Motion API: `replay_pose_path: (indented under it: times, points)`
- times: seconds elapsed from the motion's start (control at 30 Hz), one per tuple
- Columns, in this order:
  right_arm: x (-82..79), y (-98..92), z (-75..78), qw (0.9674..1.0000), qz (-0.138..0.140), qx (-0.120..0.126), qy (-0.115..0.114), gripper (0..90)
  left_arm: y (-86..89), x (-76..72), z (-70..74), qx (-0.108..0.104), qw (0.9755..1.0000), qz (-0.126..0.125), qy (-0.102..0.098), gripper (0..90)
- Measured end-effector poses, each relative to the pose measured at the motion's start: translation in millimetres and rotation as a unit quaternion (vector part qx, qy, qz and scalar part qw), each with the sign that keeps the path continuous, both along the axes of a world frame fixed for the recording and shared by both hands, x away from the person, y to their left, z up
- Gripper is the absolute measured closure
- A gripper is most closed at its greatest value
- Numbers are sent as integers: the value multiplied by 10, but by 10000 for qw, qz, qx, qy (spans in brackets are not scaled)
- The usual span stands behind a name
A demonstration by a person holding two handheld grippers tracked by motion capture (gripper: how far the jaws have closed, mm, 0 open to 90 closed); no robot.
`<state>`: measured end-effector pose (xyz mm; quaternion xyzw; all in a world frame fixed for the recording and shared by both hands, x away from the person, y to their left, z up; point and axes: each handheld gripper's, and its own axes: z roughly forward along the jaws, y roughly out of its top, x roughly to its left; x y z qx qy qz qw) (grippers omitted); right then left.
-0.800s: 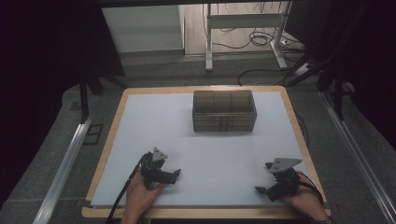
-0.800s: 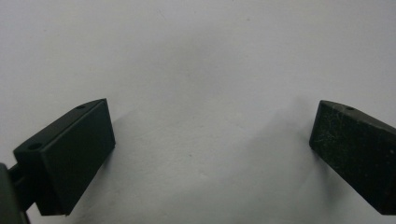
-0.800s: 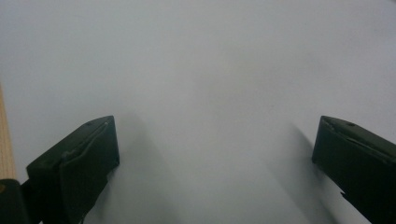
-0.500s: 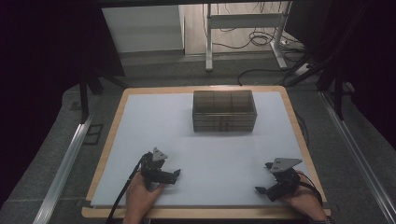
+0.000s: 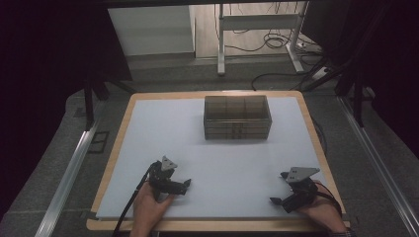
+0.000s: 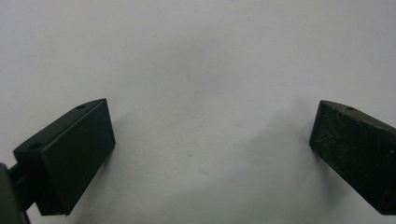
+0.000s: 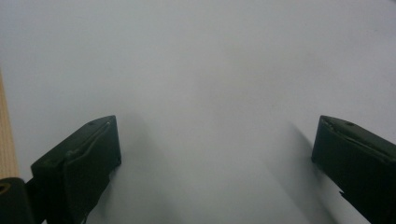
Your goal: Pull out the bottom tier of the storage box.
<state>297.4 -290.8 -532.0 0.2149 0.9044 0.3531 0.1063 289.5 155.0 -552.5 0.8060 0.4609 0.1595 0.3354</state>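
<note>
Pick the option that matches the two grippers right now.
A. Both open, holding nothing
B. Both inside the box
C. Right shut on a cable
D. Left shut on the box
A. In each gripper view the jaws stand wide apart with only bare white mat between them; the left gripper and right gripper sit near the table's front edge, well apart from the box at the far side.

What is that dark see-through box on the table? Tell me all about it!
The box looks like smoky, see-through plastic, rectangular and wider than tall. Thin lines divide it into sections, and horizontal lines run across its front. It sits flat and upright on the white sheet, at the far middle of the table. Nothing else touches it; both grippers are well short of it, near the front edge.
</note>
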Motion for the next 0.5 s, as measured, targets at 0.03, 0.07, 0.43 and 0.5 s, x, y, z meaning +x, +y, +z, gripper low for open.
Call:
replay_pose_path:
  times: [0.03,0.07,0.43,0.5]
  points:
    - [-2,2,4,10000,-13,-5,4,19,0,0,0,-1,10000,1,-1,0]
    - [-4,2,7,10000,-17,-5,8,26,0,0,0,0,10000,0,0,0]
    - [-10,56,72,9999,17,-91,-84,145,-1,0,0,-3,10000,2,-2,0]
    - [-2,68,86,9999,16,-114,-119,155,0,0,0,-3,10000,2,-1,0]
